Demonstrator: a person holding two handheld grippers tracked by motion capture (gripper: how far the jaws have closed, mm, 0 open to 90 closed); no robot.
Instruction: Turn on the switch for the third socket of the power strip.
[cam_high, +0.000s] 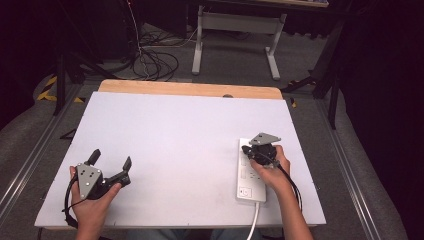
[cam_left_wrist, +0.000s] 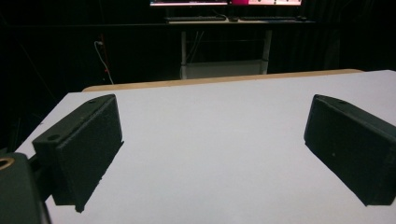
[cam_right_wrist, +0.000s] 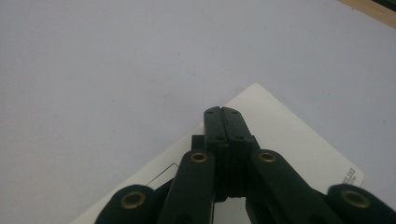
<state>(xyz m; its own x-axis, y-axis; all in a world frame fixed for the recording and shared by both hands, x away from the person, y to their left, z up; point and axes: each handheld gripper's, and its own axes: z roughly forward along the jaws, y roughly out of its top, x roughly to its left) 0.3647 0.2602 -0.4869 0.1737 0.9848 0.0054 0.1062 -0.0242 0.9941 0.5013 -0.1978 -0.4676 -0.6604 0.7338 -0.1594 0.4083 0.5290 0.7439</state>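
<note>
A white power strip lies flat on the white table near its right front, and its cable runs off the front edge. My right gripper hangs over the far end of the strip, held in a hand. In the right gripper view the right gripper is shut, jaws pressed together with nothing seen between them, just above the power strip. My left gripper rests at the front left, open and far from the strip. The left gripper has bare table between its jaws.
A wooden strip runs along the table's far edge. Beyond it stand a desk's white legs and a tangle of cables on the floor. Metal rails run along both sides of the table.
</note>
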